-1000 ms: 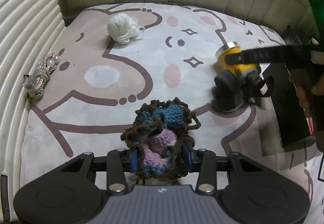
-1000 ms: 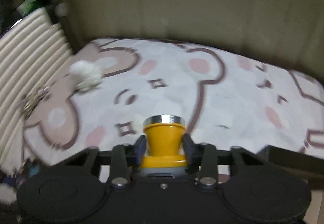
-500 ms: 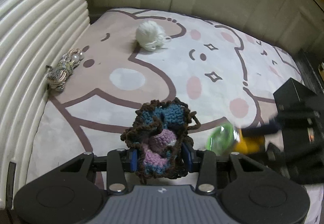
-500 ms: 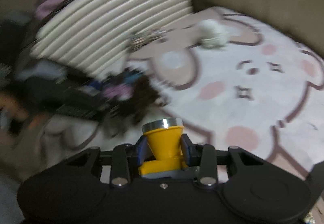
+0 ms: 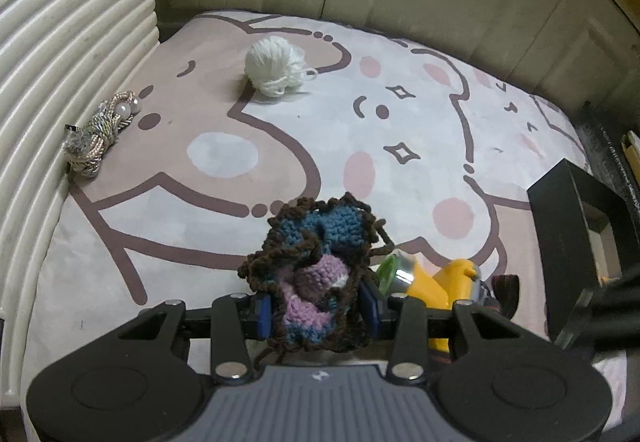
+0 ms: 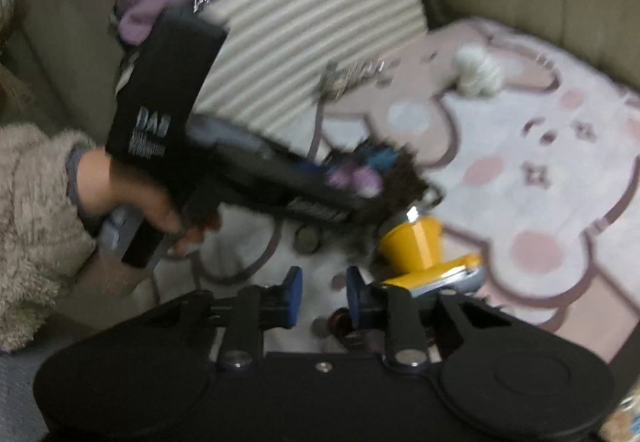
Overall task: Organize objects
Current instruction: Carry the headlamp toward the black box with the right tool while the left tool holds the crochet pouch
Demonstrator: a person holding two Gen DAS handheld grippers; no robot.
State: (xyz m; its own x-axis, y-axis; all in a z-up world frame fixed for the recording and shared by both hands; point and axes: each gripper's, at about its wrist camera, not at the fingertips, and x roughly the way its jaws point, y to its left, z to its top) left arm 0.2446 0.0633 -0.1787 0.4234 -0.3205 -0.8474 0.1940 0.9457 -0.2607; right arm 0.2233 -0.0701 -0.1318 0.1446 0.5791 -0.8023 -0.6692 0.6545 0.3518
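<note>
Your left claw grips the crochet piece; your right one is closing on nothing.

Your left hand (image 6: 132, 198), in a fuzzy sleeve, tilts the left claw (image 5: 316, 312) downward, its pads clamped on the knobbly brown, blue and purple crochet piece (image 5: 316, 262). Your right claw (image 6: 320, 296) has nothing between its narrowing jaws; the glossy yellow headlamp (image 6: 420, 246) lies just right of it. The housing lettering is blurred. Far ahead sits a white yarn ball (image 5: 276, 66).

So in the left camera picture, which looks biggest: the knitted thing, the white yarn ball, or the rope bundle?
1. Crocheted piece, though it is nearest the camera, which inflates it.
2. White yarn ball and rope bundle look about alike; I cannot rank them.
</note>
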